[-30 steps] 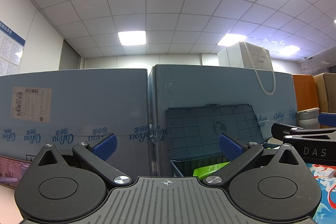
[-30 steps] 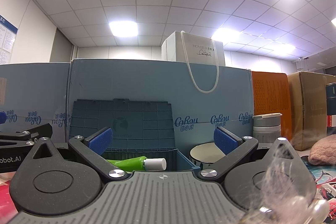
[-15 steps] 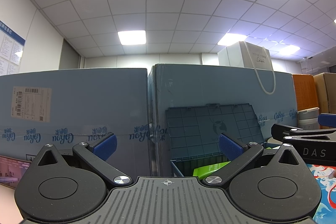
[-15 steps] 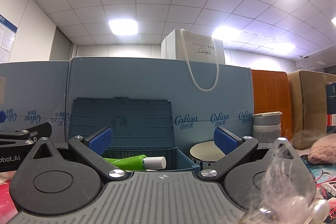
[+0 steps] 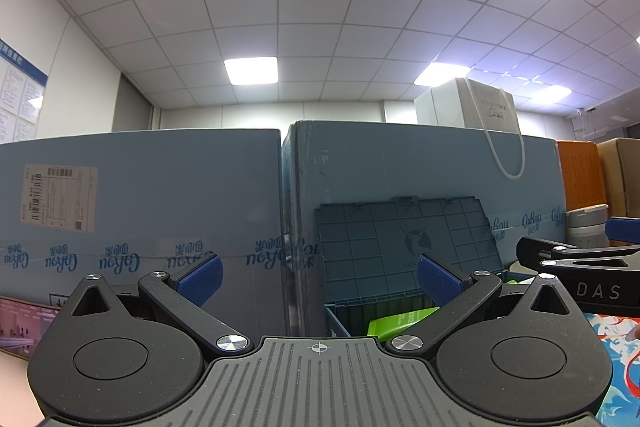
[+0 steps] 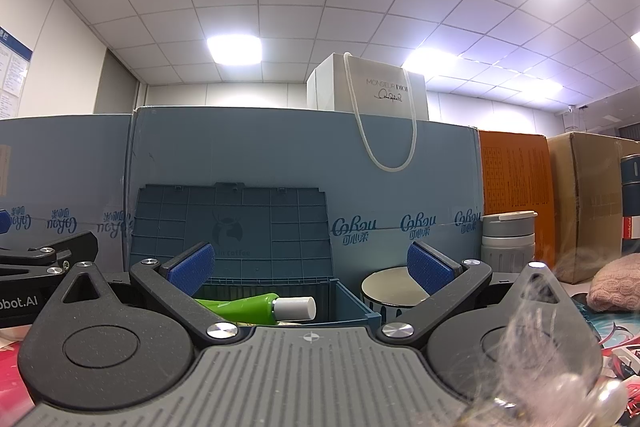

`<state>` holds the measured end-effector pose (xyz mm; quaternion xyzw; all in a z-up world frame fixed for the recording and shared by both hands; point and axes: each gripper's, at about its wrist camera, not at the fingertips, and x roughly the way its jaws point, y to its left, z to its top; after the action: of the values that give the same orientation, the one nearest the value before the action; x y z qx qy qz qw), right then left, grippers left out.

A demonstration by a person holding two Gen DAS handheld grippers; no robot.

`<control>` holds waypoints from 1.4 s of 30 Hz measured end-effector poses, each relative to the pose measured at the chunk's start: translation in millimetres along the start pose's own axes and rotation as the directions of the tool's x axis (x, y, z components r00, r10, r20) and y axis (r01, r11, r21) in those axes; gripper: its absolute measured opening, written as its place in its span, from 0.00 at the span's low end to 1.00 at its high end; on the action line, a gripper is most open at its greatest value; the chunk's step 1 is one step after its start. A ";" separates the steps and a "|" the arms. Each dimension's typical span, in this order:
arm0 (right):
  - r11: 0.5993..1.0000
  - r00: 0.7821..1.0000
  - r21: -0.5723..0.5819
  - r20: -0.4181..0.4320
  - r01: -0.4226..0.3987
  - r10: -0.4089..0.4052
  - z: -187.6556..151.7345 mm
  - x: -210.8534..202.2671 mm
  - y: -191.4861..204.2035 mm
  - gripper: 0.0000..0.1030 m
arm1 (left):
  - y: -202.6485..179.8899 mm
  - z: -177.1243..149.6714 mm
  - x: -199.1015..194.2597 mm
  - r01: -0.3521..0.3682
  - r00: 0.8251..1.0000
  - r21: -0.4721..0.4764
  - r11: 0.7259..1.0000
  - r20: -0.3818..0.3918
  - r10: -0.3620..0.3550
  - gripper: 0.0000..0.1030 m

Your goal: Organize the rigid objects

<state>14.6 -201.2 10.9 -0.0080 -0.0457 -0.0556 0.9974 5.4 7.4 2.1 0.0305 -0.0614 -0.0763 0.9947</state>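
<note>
A blue storage bin (image 6: 348, 301) with its lid (image 6: 232, 227) raised stands against the tall blue cartons. Inside it lies a green tube with a white cap (image 6: 256, 307); the same bin (image 5: 340, 315) shows a green item (image 5: 396, 319) in the left wrist view. A round bowl (image 6: 384, 293) sits just right of the bin. My right gripper (image 6: 310, 269) is open and empty, level with the bin's front. My left gripper (image 5: 318, 277) is open and empty too, facing the cartons and the bin's left side. The right gripper's body (image 5: 580, 267) shows at the far right of the left view.
Tall blue cartons (image 5: 140, 211) wall off the back, with a white paper bag (image 6: 380, 91) on top. A grey lidded cup (image 6: 508, 243), orange box (image 6: 516, 179), brown carton (image 6: 588, 199) and pink knitted thing (image 6: 616, 283) stand at right. A patterned mat (image 5: 616, 339) covers the table.
</note>
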 end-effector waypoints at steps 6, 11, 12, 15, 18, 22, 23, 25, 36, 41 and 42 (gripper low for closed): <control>1.000 1.000 0.000 -0.003 -0.001 0.001 -0.7 -0.2 0.1 1.00 | -0.1 -0.7 0.0 0.000 1.000 -0.001 1.000 -0.002 0.000 1.00; 1.000 1.000 -0.002 -0.012 -0.002 0.002 -1.2 0.7 0.4 1.00 | 0.0 -0.8 -0.2 0.000 1.000 -0.001 1.000 -0.003 0.000 1.00; 1.000 1.000 -0.002 -0.013 -0.002 0.002 -1.3 0.1 0.4 1.00 | 0.1 -1.1 0.1 0.000 1.000 -0.001 1.000 -0.004 0.000 1.00; 1.000 1.000 -0.002 -0.015 -0.003 0.003 -1.0 0.7 0.4 1.00 | 0.2 -1.1 0.4 0.000 1.000 -0.001 1.000 -0.004 0.000 1.00; 1.000 1.000 -0.002 -0.015 -0.003 0.003 -1.1 0.2 0.4 1.00 | 0.2 -1.0 0.4 0.000 1.000 -0.001 1.000 -0.004 0.000 1.00; 1.000 1.000 -0.002 -0.017 -0.004 0.004 -0.8 0.5 0.2 1.00 | 0.1 -1.7 -0.1 0.001 1.000 0.000 1.000 -0.006 -0.001 1.00; 1.000 1.000 -0.002 -0.018 -0.004 0.004 -0.6 1.0 0.6 1.00 | 0.1 -1.7 -0.3 0.001 1.000 0.000 1.000 -0.007 -0.001 1.00; 1.000 1.000 -0.002 -0.018 -0.004 0.004 -0.7 1.0 0.6 1.00 | 0.4 -2.0 0.1 0.000 1.000 -0.001 1.000 -0.009 0.000 1.00; 1.000 1.000 -0.002 -0.022 -0.004 0.004 -1.3 1.0 0.3 1.00 | 0.2 -1.2 1.9 0.000 1.000 0.000 1.000 -0.012 0.000 1.00; 1.000 1.000 -0.002 -0.023 -0.004 0.004 -1.3 1.5 0.5 1.00 | 0.2 -1.2 1.4 0.000 1.000 0.000 1.000 -0.011 0.000 1.00; 1.000 1.000 -0.002 -0.023 -0.004 0.004 -1.3 1.5 0.5 1.00 | 0.2 -1.1 1.9 0.000 1.000 0.000 1.000 -0.012 0.000 1.00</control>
<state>16.2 -200.9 9.7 -0.0087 -0.0341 -0.0536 0.9979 7.5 7.4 1.2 0.0307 -0.0555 -0.0761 0.9951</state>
